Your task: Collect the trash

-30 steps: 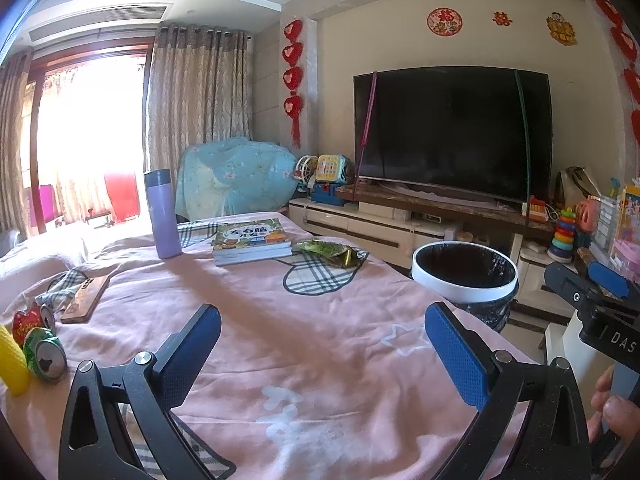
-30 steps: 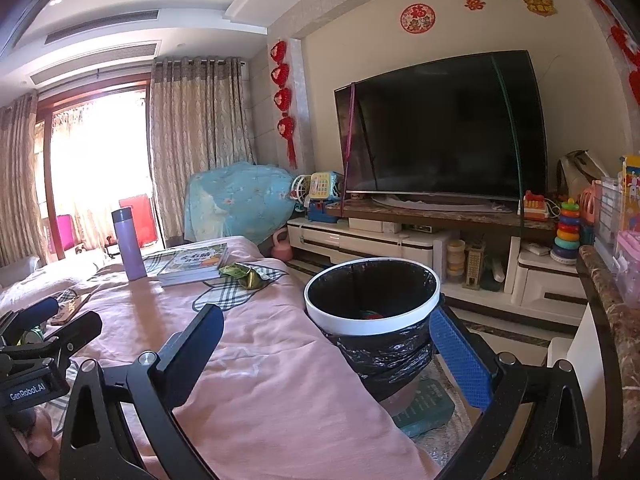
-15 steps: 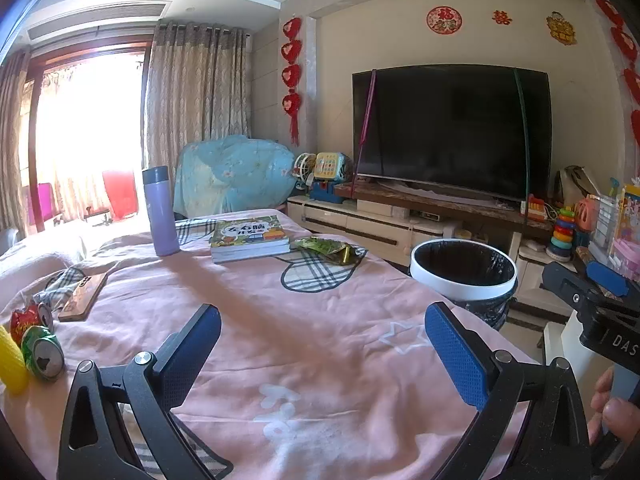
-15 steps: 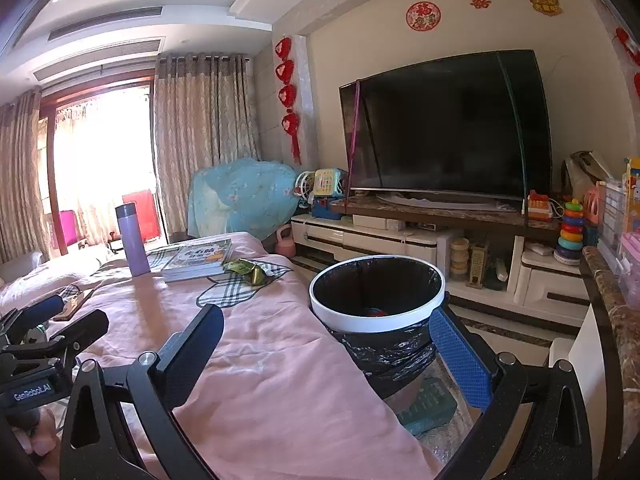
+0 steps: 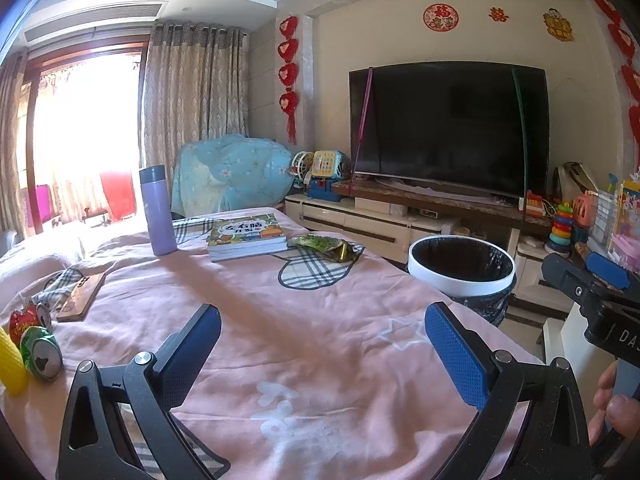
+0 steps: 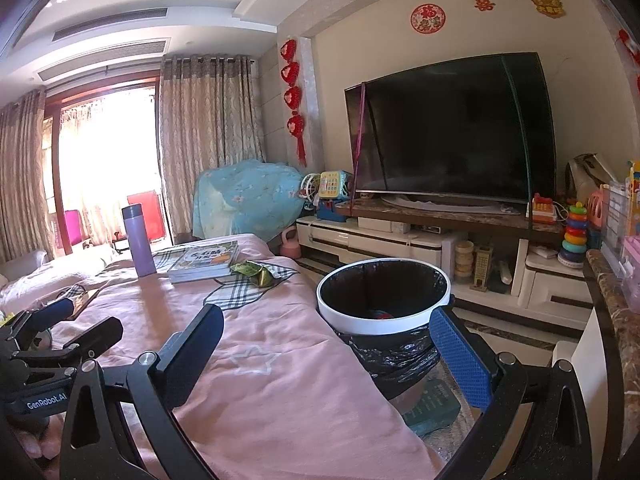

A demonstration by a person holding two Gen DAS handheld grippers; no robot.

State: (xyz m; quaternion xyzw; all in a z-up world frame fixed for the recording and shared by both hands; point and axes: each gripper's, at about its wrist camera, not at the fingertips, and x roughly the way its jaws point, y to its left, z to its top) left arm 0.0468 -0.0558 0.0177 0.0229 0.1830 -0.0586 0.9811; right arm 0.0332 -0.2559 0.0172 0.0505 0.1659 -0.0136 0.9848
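Observation:
A green and gold snack wrapper [image 5: 329,246] lies on the pink-covered table [image 5: 280,320] beside a book; it also shows in the right wrist view [image 6: 256,272]. Two crushed cans, one green [image 5: 42,354] and one red [image 5: 24,318], lie at the table's left edge. A white-rimmed bin with a black bag [image 5: 462,266] stands off the table's right side, also in the right wrist view [image 6: 382,300], with some trash inside. My left gripper [image 5: 322,354] is open and empty above the table. My right gripper [image 6: 328,356] is open and empty, near the bin.
A purple flask [image 5: 157,212], a book [image 5: 246,236] and a phone [image 5: 82,290] rest on the table. A yellow object [image 5: 10,364] sits at the far left edge. A TV [image 5: 448,132] on a cabinet and toys stand behind the bin.
Both views have shifted only slightly; the right gripper has tilted a little. Both grippers stay open and empty.

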